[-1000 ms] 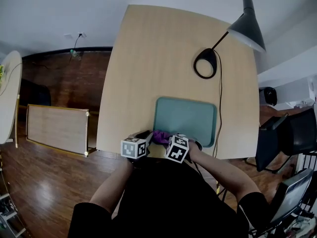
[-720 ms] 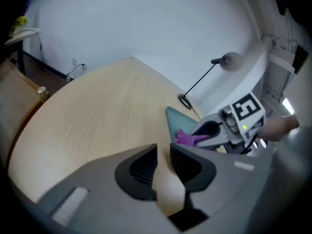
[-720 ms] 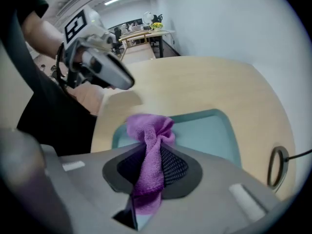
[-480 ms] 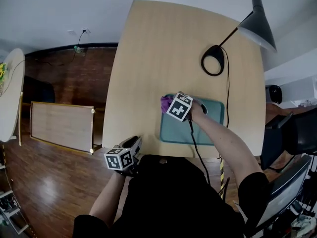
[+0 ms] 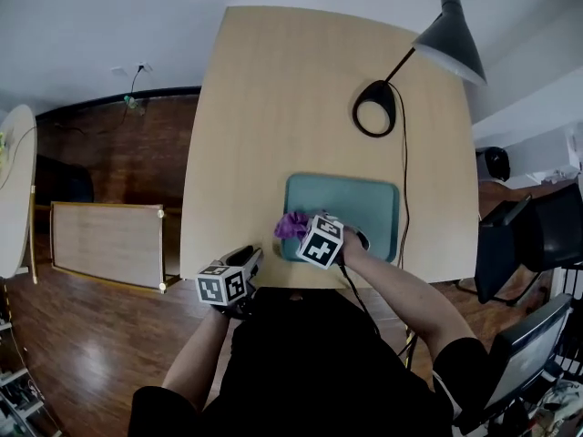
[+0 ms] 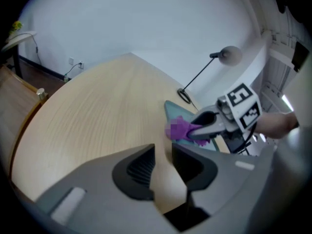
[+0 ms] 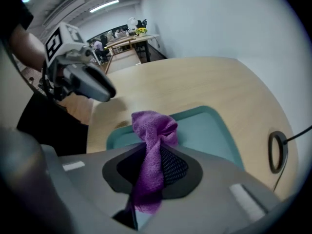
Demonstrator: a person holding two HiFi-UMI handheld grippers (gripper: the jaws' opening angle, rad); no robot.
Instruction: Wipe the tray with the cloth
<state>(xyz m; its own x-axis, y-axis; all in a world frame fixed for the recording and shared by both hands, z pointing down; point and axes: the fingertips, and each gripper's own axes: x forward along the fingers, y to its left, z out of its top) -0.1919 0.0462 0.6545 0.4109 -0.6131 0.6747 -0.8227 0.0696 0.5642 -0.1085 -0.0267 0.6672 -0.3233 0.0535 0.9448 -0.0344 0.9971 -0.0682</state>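
Note:
A teal tray (image 5: 351,209) lies on the wooden table near its front edge. My right gripper (image 5: 298,229) is shut on a purple cloth (image 7: 152,151), which hangs bunched between its jaws over the tray's (image 7: 204,129) near left corner. The cloth (image 5: 291,225) shows at that corner in the head view, and also in the left gripper view as a purple bunch (image 6: 181,128) at the tray's (image 6: 171,111) edge. My left gripper (image 5: 248,263) hovers at the table's front edge, left of the tray; its jaws are opening with only bare table between them (image 6: 163,156).
A black desk lamp stands on the table beyond the tray, its ring base (image 5: 375,116) and cord (image 5: 404,189) running along the tray's right side. The wooden table (image 5: 273,107) stretches far behind the tray. A dark chair (image 5: 524,244) stands to the right.
The right gripper took the cloth from the front edge out over the tray, then drew back to its near left corner. The left gripper pulled away to the table's front edge.

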